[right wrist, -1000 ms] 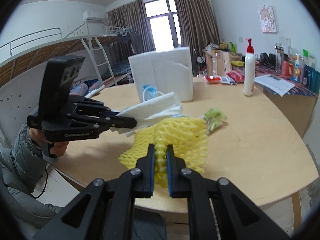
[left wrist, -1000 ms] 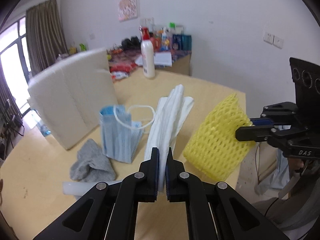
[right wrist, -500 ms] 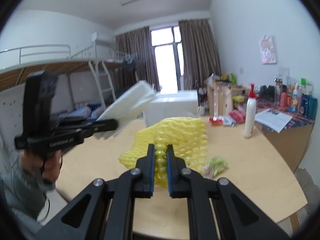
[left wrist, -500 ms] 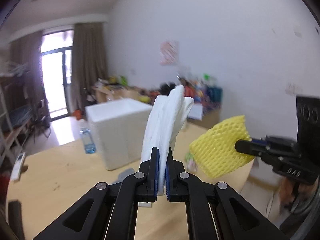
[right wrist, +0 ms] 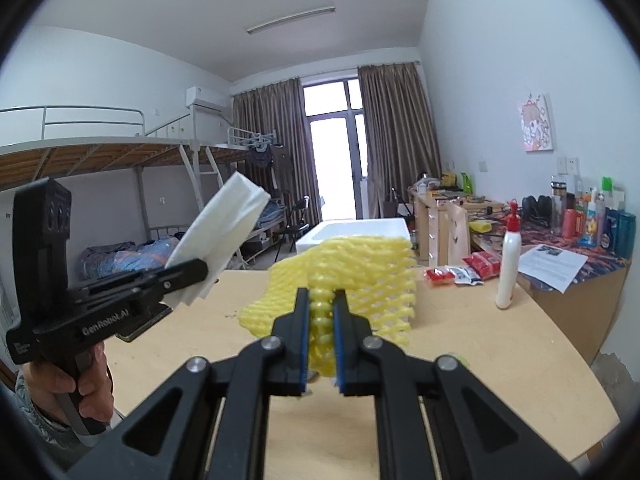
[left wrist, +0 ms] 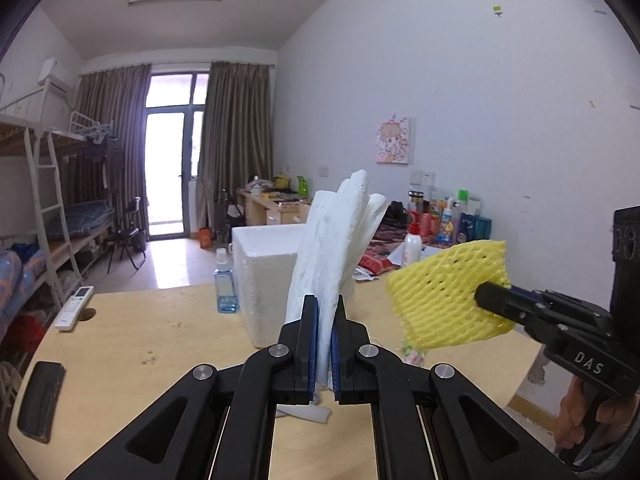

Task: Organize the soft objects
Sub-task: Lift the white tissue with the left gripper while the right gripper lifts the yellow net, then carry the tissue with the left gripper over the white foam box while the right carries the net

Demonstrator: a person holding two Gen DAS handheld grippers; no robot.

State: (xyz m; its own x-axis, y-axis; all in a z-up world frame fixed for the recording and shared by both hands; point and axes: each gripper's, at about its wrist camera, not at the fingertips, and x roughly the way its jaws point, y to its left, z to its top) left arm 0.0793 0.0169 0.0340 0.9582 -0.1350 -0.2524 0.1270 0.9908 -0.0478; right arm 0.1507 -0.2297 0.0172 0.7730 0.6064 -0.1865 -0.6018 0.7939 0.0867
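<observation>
My left gripper (left wrist: 324,344) is shut on a folded white foam sheet (left wrist: 340,236) and holds it upright, well above the table. It also shows in the right wrist view (right wrist: 222,236) at the left. My right gripper (right wrist: 322,340) is shut on a yellow foam net (right wrist: 352,276), also lifted above the table. The net shows in the left wrist view (left wrist: 448,296) at the right. A white foam box (left wrist: 264,276) stands on the round wooden table (left wrist: 152,348) behind both held things.
On the table are a blue bottle (left wrist: 226,284), a remote (left wrist: 74,306), a black case (left wrist: 42,396), a white lotion bottle (right wrist: 508,264) and red packets (right wrist: 460,272). A cluttered desk (right wrist: 568,256) is at the right, a bunk bed (right wrist: 100,184) at the left.
Both grippers have risen and tilted up from the table, carrying the white sheet and the yellow net. The mask and grey cloth have dropped out of view.
</observation>
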